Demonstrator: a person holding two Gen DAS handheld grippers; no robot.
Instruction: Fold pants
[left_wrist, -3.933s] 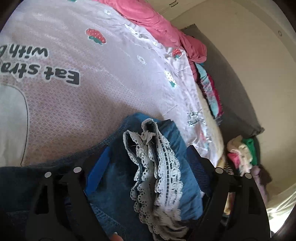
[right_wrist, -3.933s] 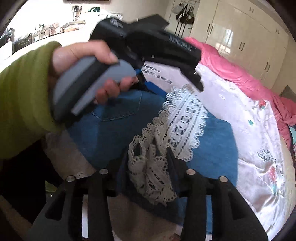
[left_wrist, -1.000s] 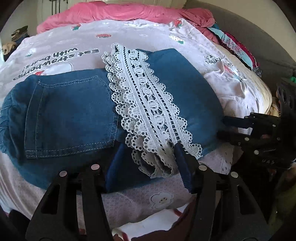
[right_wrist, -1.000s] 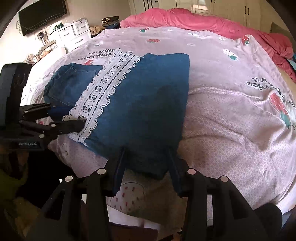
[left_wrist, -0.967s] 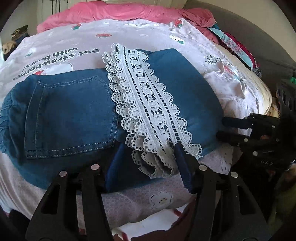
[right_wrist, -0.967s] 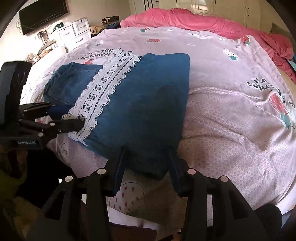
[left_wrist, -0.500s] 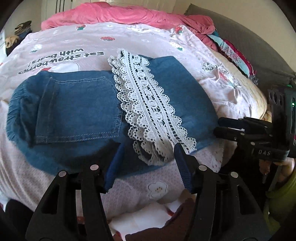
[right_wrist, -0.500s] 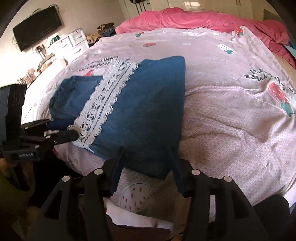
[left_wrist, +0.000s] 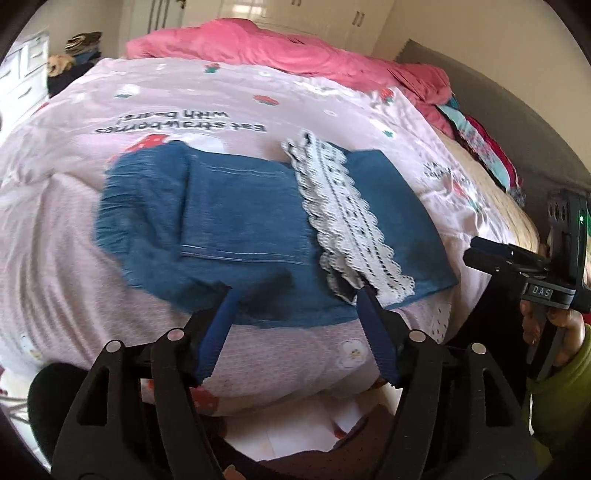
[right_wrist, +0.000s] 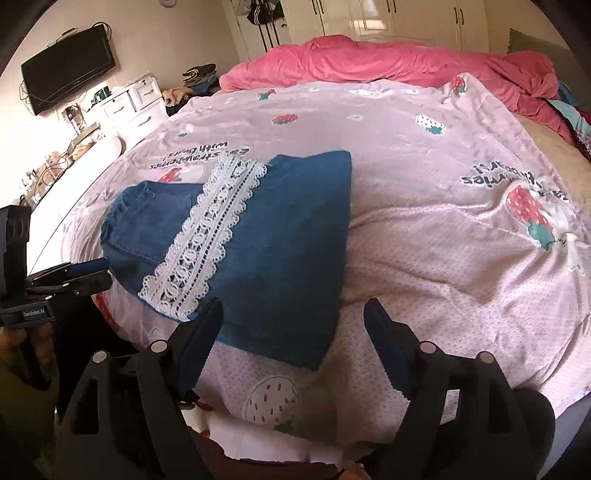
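Note:
The blue denim pants (left_wrist: 251, 229) lie folded flat on the pink bed sheet (left_wrist: 332, 110), with a white lace band (left_wrist: 347, 218) across them. My left gripper (left_wrist: 297, 291) hovers over their near edge with its jaws opening; its pads press on nothing. In the right wrist view the pants (right_wrist: 288, 236) and lace band (right_wrist: 210, 236) lie ahead. My right gripper (right_wrist: 293, 304) is opening wide over the near corner without touching the cloth. Each view shows the other tool: the right gripper (left_wrist: 495, 254) and the left gripper (right_wrist: 88, 271).
A bunched pink duvet (right_wrist: 388, 62) lies along the bed's far side. Coloured clothes (left_wrist: 480, 147) are piled by the grey headboard (left_wrist: 498, 103). White drawers (right_wrist: 136, 103) and a wall TV (right_wrist: 66, 74) stand at the left. A hand in a green sleeve (left_wrist: 557, 369) holds the right tool.
Both grippers have let go of the pants' near edge, widened their jaws and drawn back and up. The pants now rest folded on the bed.

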